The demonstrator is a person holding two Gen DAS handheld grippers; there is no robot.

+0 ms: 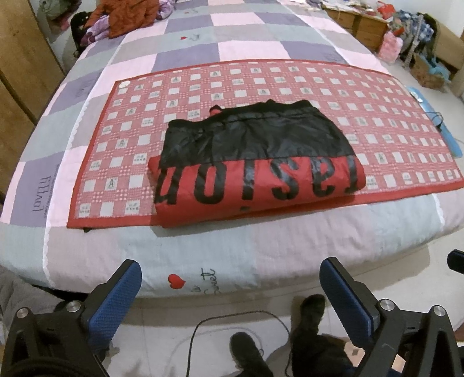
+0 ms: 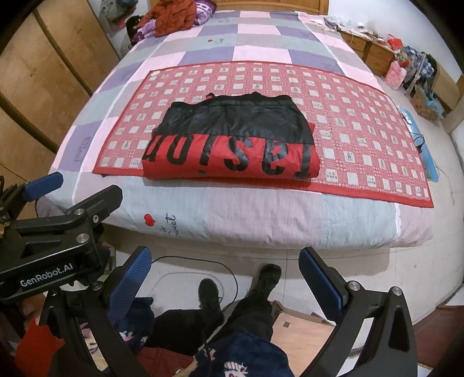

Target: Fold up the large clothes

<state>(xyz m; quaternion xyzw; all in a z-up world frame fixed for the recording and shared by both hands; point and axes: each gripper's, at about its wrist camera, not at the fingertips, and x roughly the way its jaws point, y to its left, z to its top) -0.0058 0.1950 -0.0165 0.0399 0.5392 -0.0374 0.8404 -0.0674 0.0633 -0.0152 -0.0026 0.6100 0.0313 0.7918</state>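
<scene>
A red and black jacket lies folded into a flat rectangle on a red checked mat, with large black letters across its red part. The mat lies across the patchwork bed. My left gripper hangs open over the bed's near edge and the floor, well short of the jacket, with nothing between its blue fingers. My right gripper is open too, held back over the floor in front of the bed. The left gripper's body shows at the left of the right wrist view.
A person's legs and black shoes stand on the floor by a black cable. Orange and purple clothes are piled at the bed's far corner. Wooden wardrobe doors are on the left, cluttered drawers at the back right.
</scene>
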